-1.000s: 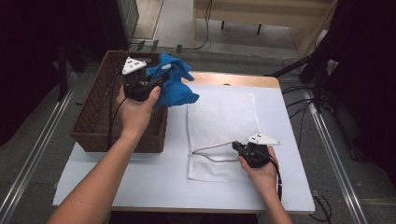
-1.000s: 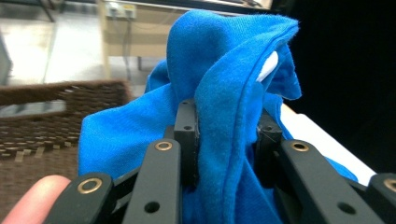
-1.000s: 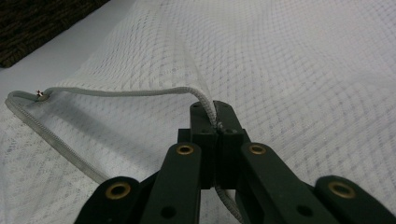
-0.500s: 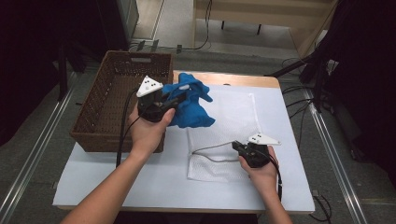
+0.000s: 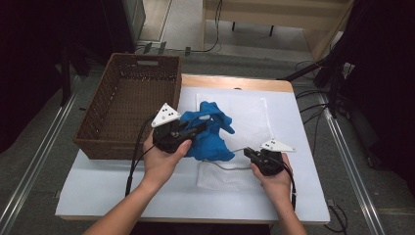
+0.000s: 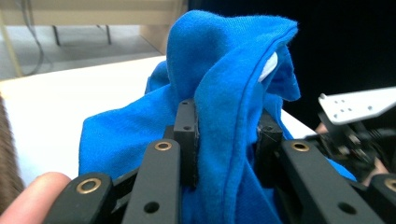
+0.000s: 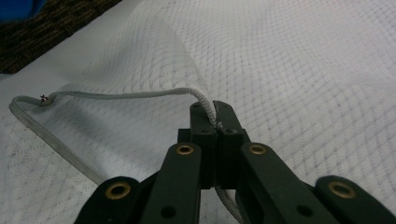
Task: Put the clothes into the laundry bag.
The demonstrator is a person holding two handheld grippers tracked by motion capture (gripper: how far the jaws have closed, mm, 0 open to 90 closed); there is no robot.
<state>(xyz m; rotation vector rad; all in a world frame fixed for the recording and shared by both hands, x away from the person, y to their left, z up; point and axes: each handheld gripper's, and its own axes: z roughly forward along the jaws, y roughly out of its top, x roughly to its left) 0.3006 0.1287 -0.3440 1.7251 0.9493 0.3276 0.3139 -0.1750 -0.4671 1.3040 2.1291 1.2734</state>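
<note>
blue cloth [image 5: 210, 139] over mesh bag's [image 5: 244, 110] rim

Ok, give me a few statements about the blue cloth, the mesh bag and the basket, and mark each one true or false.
1. The left hand-held gripper grips the crumpled blue cloth garment. True.
2. The blue garment lies inside the brown woven wicker basket. False: it is held over the white mesh laundry bag, beside the basket.
3. The right hand-held gripper pinches the grey corded rim of the mesh bag. True.
4. The mesh bag hangs off the white table. False: it lies flat on the table.
5. The right hand-held gripper's jaws stand wide apart. False: they are closed on the cord.
</note>
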